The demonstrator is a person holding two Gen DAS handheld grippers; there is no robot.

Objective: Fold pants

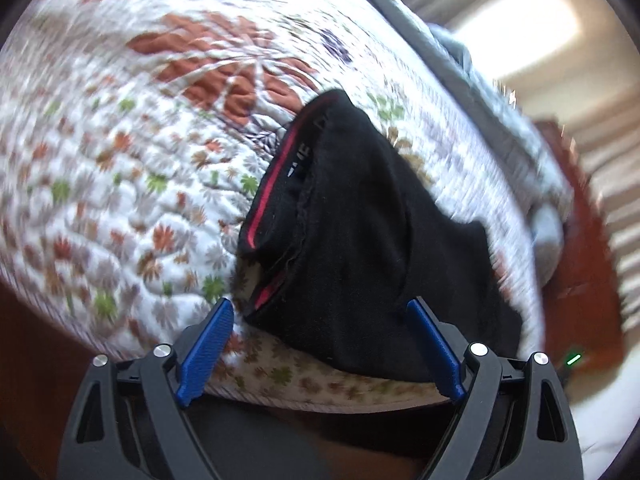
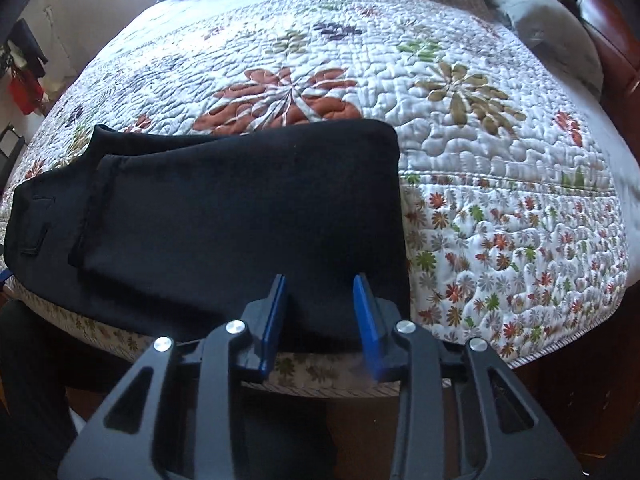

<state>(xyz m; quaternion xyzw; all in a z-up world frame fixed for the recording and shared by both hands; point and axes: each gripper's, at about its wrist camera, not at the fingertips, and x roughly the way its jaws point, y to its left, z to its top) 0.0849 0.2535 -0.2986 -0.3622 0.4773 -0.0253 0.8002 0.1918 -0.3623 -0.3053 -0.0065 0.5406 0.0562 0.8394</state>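
Black pants (image 2: 240, 216) lie folded on a floral quilted bedspread (image 2: 460, 160), near the bed's front edge. In the left wrist view the pants (image 1: 360, 240) show their waistband end with a red stripe (image 1: 266, 188). My left gripper (image 1: 320, 312) is open, its blue pads on either side of the waistband end, holding nothing. My right gripper (image 2: 322, 280) is open just above the folded right end of the pants, holding nothing. The left wrist view is motion-blurred.
Grey-blue bedding (image 2: 540, 20) is bunched at the far side of the bed. A reddish wooden bed frame (image 2: 616, 52) stands at the right. Dark floor lies below the bed's front edge (image 2: 320, 390). Clothes (image 2: 24, 80) hang at the far left wall.
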